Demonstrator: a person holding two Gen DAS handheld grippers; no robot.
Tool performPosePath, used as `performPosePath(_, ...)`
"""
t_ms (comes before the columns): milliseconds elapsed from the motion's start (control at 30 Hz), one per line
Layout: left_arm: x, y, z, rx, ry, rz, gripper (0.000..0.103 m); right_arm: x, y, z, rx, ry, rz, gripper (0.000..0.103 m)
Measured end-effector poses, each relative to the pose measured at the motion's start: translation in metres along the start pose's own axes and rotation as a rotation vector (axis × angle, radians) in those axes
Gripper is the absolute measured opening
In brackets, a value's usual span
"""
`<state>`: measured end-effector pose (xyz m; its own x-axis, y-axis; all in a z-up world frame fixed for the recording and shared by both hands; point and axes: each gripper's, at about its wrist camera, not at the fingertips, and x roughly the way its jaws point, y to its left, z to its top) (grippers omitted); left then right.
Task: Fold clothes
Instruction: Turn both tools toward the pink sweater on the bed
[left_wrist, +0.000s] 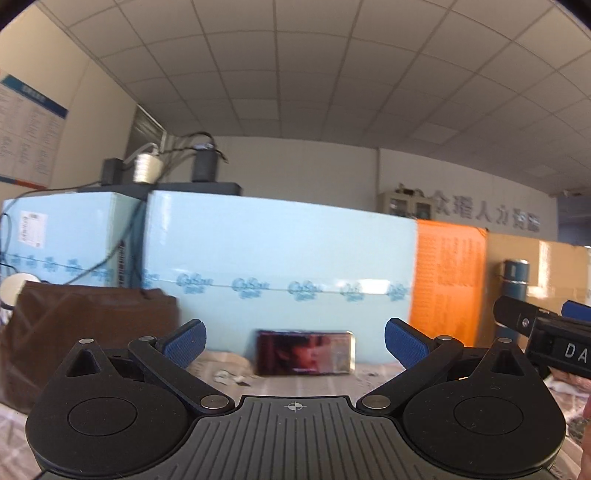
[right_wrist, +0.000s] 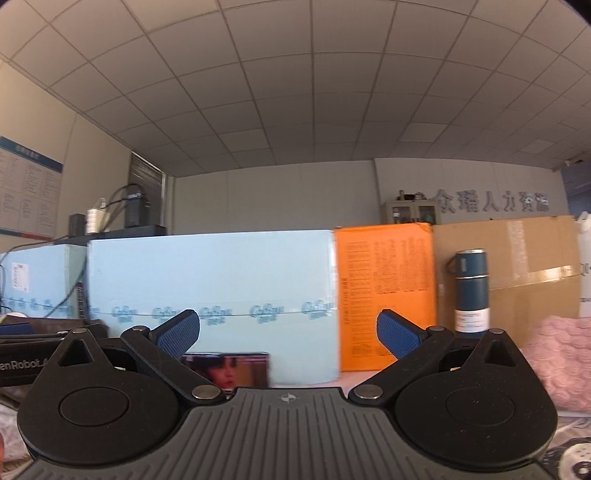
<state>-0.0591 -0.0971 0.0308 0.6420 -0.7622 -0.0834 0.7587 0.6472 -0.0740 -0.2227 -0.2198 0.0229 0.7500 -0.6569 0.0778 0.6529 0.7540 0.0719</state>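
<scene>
My left gripper (left_wrist: 295, 341) is open and empty, raised and pointing level at the back of the table. My right gripper (right_wrist: 288, 332) is open and empty too; it also shows at the right edge of the left wrist view (left_wrist: 550, 332). A brown garment (left_wrist: 88, 332) is piled at the left of the table. A pink knitted garment (right_wrist: 561, 354) lies at the right. The table's checked cloth (left_wrist: 295, 384) shows just past my left fingers.
Light blue boxes (left_wrist: 280, 266), an orange box (right_wrist: 384, 295) and a cardboard box (right_wrist: 532, 266) wall off the table's back. A phone (left_wrist: 306, 352) leans on the blue box, playing video. A dark blue flask (right_wrist: 471, 291) stands at the right.
</scene>
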Motion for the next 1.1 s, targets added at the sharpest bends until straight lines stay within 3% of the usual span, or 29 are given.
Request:
performPosePath(167, 0.034, -0.036, -0.004, -0.046, 0.123, -0.187, 0.103, 0.012, -0.069, -0.001, -0.011, 0.067, -0.234, 0.103)
performPosePath(300, 0.052, -0.073, -0.005, -0.023, 0.145, -0.266, 0.103, 0.039, -0.121, -0.008, -0.02, 0.16, -0.397, 0.103)
performPosePath(533, 0.092, -0.133, -0.008, -0.035, 0.182, -0.404, 0.103, 0.084, -0.192, -0.033, 0.078, 0.356, -0.493, 0.093)
performPosePath(633, 0.109, -0.153, -0.013, -0.055, 0.211, -0.424, 0.103, 0.093, -0.205, -0.043, 0.121, 0.418, -0.523, 0.081)
performPosePath(700, 0.118, -0.164, -0.018, -0.069, 0.23, -0.441, 0.103, 0.094, -0.215, -0.049, 0.16, 0.432, -0.556, 0.062)
performPosePath(733, 0.121, -0.168, -0.021, -0.073, 0.233, -0.446, 0.103, 0.095, -0.22, -0.051, 0.179, 0.44, -0.573, 0.041)
performPosePath(767, 0.124, -0.173, -0.023, -0.073, 0.236, -0.45, 0.103, 0.094, -0.226, -0.052, 0.205, 0.434, -0.578, 0.029)
performPosePath(833, 0.131, -0.183, -0.027, -0.073, 0.241, -0.457, 0.103, 0.081, -0.238, -0.049, 0.283, 0.382, -0.565, 0.017)
performPosePath(967, 0.142, -0.212, -0.032, -0.041, 0.241, -0.494, 0.103, 0.041, -0.251, -0.035, 0.427, 0.201, -0.594, 0.015)
performPosePath(1100, 0.151, -0.25, -0.038, 0.031, 0.237, -0.544, 0.103, 0.008, -0.254, -0.027, 0.455, 0.057, -0.662, 0.015)
